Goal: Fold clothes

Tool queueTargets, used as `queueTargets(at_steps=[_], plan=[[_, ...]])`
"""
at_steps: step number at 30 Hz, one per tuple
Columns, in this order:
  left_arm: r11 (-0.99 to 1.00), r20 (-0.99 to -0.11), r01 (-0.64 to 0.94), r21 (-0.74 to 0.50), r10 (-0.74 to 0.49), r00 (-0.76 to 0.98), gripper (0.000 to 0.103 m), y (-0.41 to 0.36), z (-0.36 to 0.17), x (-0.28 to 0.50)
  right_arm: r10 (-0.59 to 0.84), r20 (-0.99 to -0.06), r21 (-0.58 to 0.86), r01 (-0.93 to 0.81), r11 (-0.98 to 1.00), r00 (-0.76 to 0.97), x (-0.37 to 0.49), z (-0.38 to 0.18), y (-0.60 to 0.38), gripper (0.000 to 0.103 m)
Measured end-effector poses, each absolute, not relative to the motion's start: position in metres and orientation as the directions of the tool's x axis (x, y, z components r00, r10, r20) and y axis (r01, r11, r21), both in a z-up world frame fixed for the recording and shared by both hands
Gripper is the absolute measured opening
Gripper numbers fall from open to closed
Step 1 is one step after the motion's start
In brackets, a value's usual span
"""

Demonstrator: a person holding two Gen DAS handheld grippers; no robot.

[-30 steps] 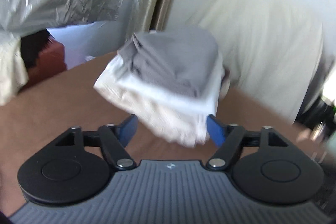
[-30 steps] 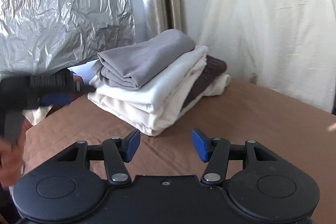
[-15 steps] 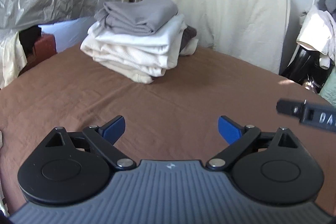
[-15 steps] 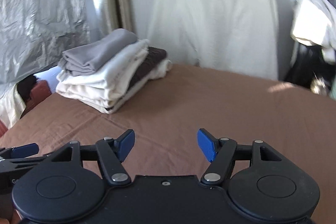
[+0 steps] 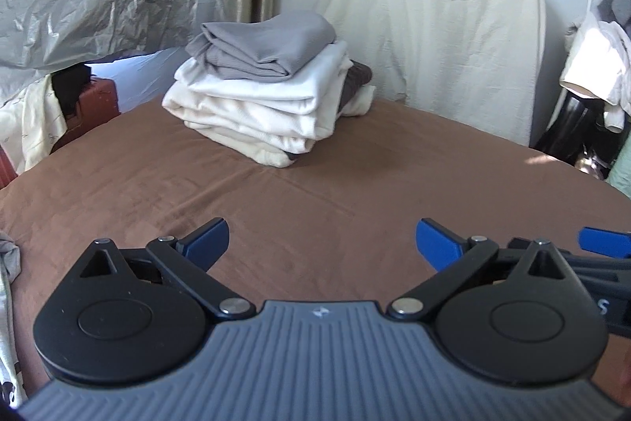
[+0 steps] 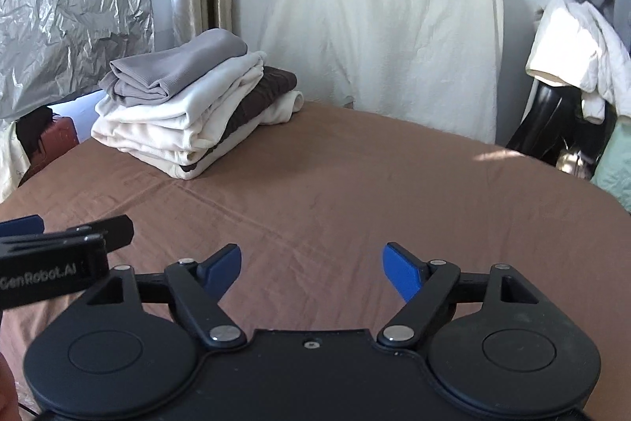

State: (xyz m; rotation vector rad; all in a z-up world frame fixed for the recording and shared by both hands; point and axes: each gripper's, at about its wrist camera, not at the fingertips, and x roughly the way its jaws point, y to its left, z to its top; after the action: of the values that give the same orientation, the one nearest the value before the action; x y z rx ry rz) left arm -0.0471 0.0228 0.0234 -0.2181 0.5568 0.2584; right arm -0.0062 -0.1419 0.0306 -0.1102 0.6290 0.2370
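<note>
Several folded clothes [image 5: 272,93] sit stacked upper left on the brown bed [image 5: 315,192], clear of my work area; my left gripper [image 5: 321,243] and right gripper [image 6: 311,265] hover with jaws spread, holding nothing.

One stack of folded clothes [image 5: 272,97] holds one grey, three cream-white and one dark brown garment.

Both the left gripper [image 5: 321,243] and right gripper [image 6: 311,267] are showing black linkages, silver pivot screws and blue fingertips, the left wearing "GenRobot.AI" lettering.
</note>
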Motion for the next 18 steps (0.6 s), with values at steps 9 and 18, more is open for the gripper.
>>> queueTargets(at_steps=[9,18], plan=[[0.949,-0.525,-0.288,-0.126,0.183,0.831,0.103,0.021,0.02,-0.05,0.171,-0.57,-0.059,-0.248,0.967,0.804,-0.017,0.036,-0.14,0.088],[0.956,-0.526,-0.276,-0.097,0.186,0.83,0.103,0.016,0.015,-0.047,0.164,-0.579,-0.058,-0.242,0.969,0.799,-0.018,0.032,-0.145,0.088]])
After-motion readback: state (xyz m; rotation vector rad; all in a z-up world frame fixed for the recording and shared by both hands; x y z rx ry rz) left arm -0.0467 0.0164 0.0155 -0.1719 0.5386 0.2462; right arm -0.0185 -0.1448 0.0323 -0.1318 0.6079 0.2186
